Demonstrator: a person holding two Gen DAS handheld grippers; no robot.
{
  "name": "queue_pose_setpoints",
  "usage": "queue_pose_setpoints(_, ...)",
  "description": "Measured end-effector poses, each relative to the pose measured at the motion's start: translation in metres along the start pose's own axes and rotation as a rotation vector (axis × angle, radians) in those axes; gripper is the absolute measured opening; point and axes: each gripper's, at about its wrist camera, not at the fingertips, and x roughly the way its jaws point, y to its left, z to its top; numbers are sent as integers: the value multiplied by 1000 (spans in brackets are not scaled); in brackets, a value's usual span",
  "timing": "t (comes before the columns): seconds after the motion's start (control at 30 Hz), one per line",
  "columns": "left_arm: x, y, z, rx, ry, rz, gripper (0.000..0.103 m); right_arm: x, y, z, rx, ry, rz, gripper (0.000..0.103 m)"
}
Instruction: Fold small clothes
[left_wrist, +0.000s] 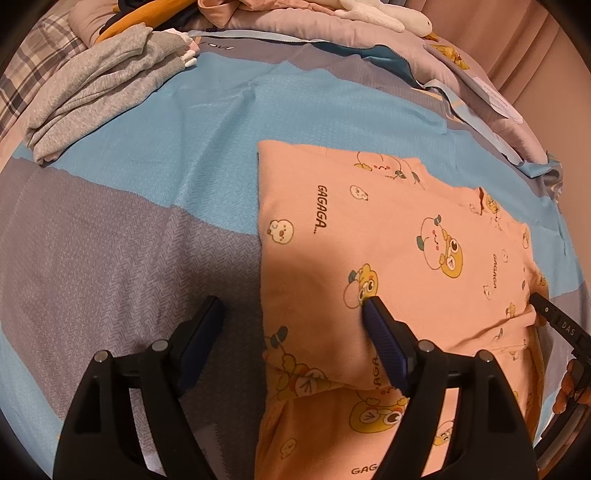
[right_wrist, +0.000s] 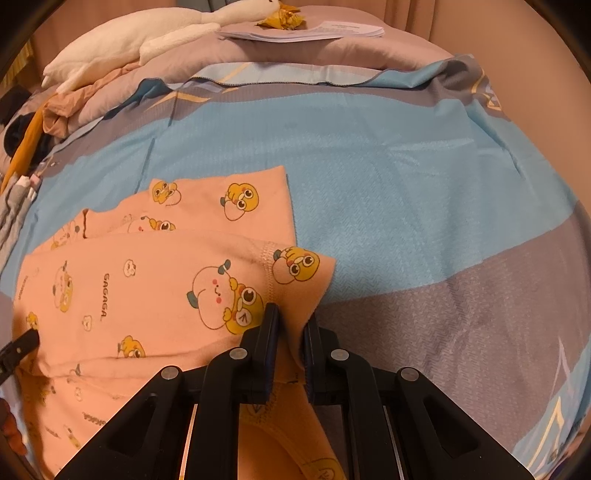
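A pink child's garment (left_wrist: 388, 240) printed with yellow cartoon ducks lies partly folded on the blue and grey bedsheet (left_wrist: 147, 184). My left gripper (left_wrist: 291, 306) is open and straddles the garment's left edge: one finger rests over the grey sheet and the other finger (left_wrist: 376, 325) lies on the pink cloth. In the right wrist view, my right gripper (right_wrist: 291, 317) is shut on a pinched fold of the pink garment (right_wrist: 147, 288) near a stitched seam. The right gripper's tip (left_wrist: 554, 317) shows at the garment's right side. The left gripper's tip (right_wrist: 22, 343) shows at the left edge.
A pile of folded grey clothes (left_wrist: 99, 85) sits at the far left of the bed. A white plush toy (right_wrist: 147, 37), papers (right_wrist: 314, 31) and a mauve pillow (right_wrist: 332, 51) lie along the far end. Bare sheet (right_wrist: 424, 184) spreads to the right of the garment.
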Motion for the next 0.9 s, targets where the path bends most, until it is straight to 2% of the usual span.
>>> queue_pose_setpoints(0.9,1,-2,0,0,9,-4,83,1,1,-1,-1,-3,-4,10)
